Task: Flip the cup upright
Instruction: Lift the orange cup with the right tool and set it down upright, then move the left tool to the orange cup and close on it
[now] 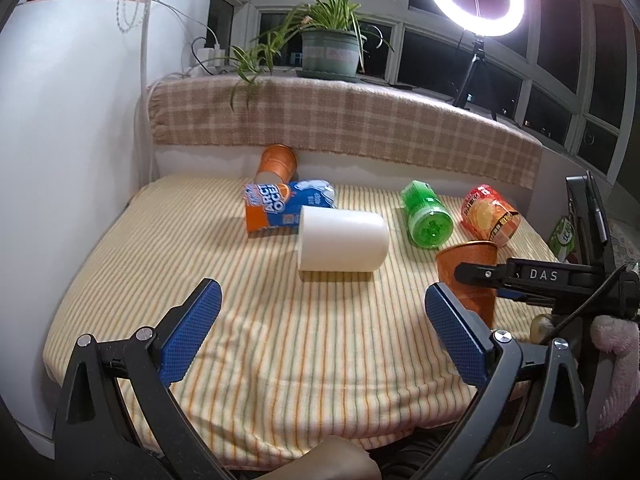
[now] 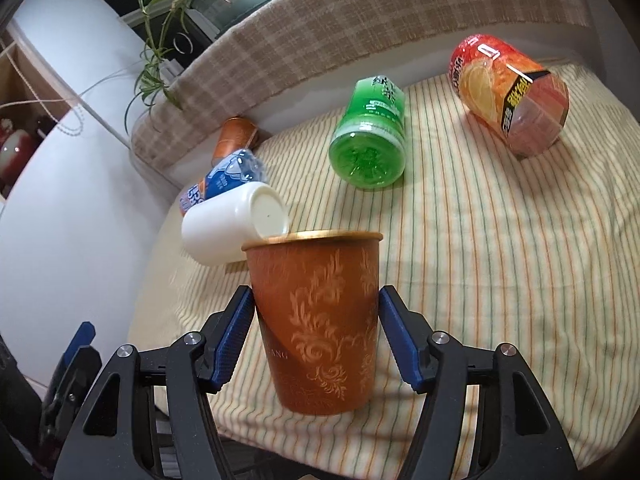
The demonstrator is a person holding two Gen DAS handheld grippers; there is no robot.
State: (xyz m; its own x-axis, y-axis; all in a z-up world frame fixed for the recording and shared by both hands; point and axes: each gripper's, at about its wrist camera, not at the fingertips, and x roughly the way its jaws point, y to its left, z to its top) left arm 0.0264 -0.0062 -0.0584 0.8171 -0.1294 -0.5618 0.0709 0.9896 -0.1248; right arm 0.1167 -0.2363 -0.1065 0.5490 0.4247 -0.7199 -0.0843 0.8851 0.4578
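left claw (image 1: 322,312) stands wide open in the left wrist view, its two blue pads (image 1: 190,330) far apart with nothing between them, low over the striped bed cover (image 1: 280,340). ahead of it a white cup (image 1: 342,240) lies on its side, clear of both pads. behind that cup lie a blue and orange bottle (image 1: 280,208) and a second orange cup (image 1: 276,164), tipped against the plaid ledge (image 1: 360,120). to the right lie a green bottle (image 1: 426,220) and a red-orange bottle (image 1: 490,216). at the right edge the orange patterned cup (image 1: 468,280) stands upright, mouth up, with the right claw's black finger across its side.

right claw (image 2: 316,328), in the right wrist view, has the orange patterned cup (image 2: 316,320) squarely between its blue pads (image 2: 236,340). the cup is upright, rim on top, base low over the bed cover (image 2: 480,260); whether the base touches the cover i cannot tell. the left pad lies against the cup wall, the right pad sits just beside it, and a firm squeeze is not clear. beyond the rim lies the white cup (image 2: 224,228), its flat base facing the camera, then the blue bottle (image 2: 228,178), green bottle (image 2: 370,140) and red-orange bottle (image 2: 512,96).
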